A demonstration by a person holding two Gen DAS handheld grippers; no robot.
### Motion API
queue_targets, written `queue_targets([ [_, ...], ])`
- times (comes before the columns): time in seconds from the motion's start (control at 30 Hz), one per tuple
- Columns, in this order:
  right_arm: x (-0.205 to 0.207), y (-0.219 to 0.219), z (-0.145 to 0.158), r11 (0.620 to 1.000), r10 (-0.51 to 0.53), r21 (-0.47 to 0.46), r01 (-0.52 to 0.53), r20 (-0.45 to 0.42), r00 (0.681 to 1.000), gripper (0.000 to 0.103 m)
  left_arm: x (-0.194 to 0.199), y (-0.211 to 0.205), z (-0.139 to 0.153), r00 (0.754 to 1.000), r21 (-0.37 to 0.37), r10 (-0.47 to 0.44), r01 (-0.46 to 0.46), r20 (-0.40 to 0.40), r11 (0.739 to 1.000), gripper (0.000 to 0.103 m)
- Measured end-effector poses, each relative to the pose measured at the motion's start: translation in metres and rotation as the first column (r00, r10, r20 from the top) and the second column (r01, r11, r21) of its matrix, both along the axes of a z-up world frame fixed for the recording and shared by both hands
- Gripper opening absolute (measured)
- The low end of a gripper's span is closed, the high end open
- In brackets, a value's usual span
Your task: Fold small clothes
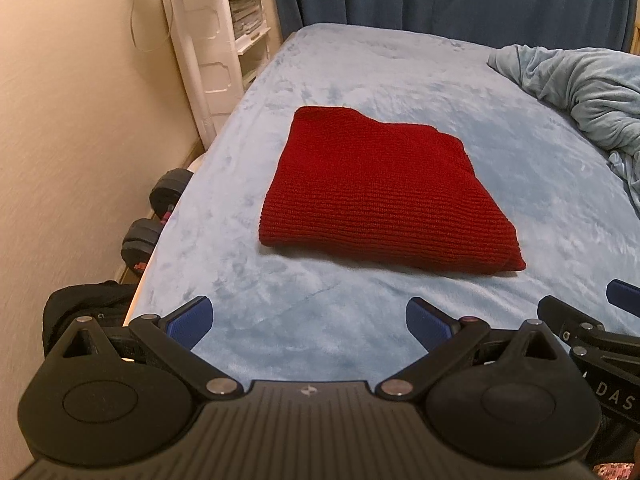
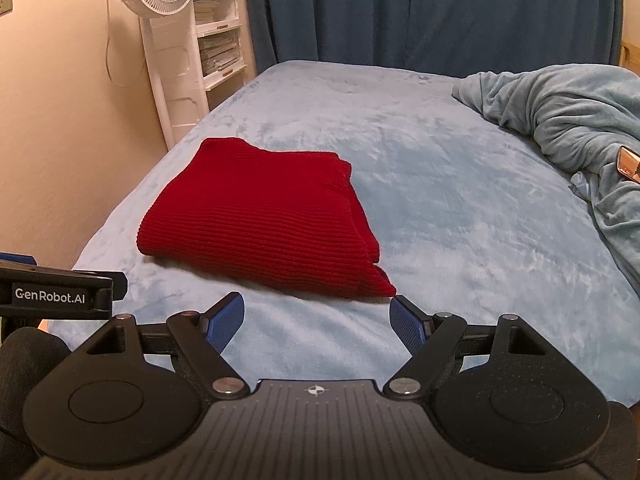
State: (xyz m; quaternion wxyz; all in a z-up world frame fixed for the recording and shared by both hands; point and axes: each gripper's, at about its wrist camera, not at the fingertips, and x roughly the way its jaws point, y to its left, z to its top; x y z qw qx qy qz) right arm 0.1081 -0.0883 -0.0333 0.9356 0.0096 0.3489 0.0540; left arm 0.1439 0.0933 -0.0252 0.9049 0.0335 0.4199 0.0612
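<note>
Checking the fold: red ribbed knit garment lies squared mid light-blue fleece bedcover. Left gripper and right gripper near it, wide open, empty. Just tidy its right-hand layered edge if anything.

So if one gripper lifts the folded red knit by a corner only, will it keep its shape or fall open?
The red knit would probably sag and unfold: its stacked layers lie loose at the right edge. The thick ribbed fabric suggests that it is soft and fairly grippy, unlikely to slip from the pads. Pushed across the plush blue bed cover, it would likely bunch up, not slide.
</note>
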Motion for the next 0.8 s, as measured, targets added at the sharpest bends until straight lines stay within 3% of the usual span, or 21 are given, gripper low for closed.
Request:
queue_targets([
  [0.8, -0.0004, 0.0019, -0.0032, 1.000, 0.001, -0.002, -0.001, -0.018, 1.000, 0.081, -0.0015, -0.0011, 0.0002, 1.000, 0.010, 0.005, -0.005, 0.003, 1.000, 0.103],
])
